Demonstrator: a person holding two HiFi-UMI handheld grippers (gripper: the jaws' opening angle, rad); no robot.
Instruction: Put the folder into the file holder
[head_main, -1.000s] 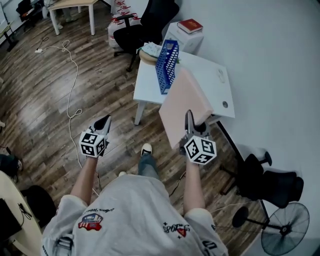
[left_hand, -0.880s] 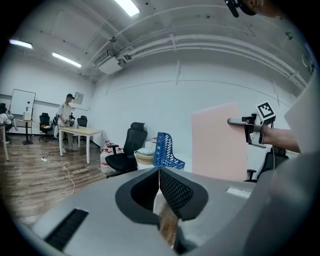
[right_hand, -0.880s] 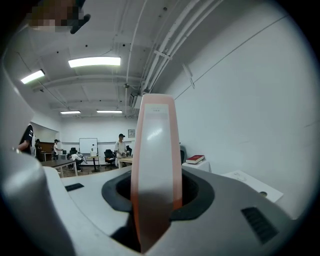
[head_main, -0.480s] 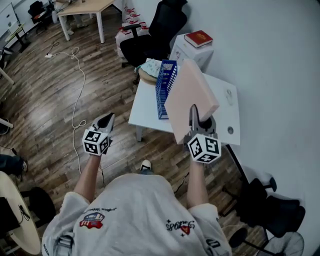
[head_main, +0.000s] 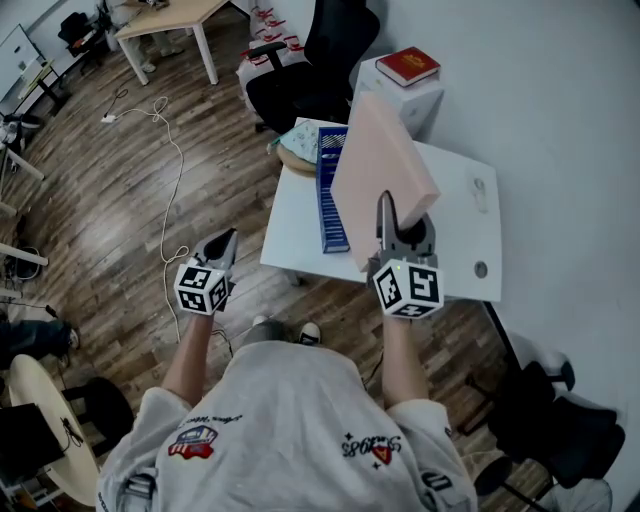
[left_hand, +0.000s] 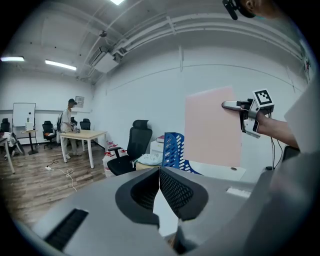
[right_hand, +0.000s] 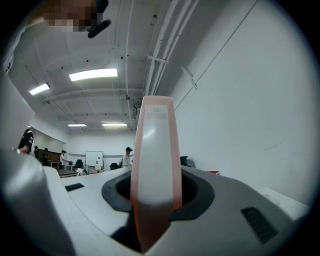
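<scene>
A thick pink folder stands upright in the air, held by its lower edge in my right gripper, whose jaws are shut on it. In the right gripper view the folder's pale spine fills the gap between the jaws. It hangs just right of the blue mesh file holder, which lies on the white table. The left gripper view shows the folder beside the holder. My left gripper is shut on nothing, low over the floor, left of the table.
A black office chair stands behind the table, with a bundle of cloth at the table's far corner. A red book lies on a white box by the wall. A white cable snakes over the wood floor.
The person has stepped nearer the table. The right gripper has carried the folder forward and tipped it more upright, close beside the blue holder. The left gripper has kept its place.
</scene>
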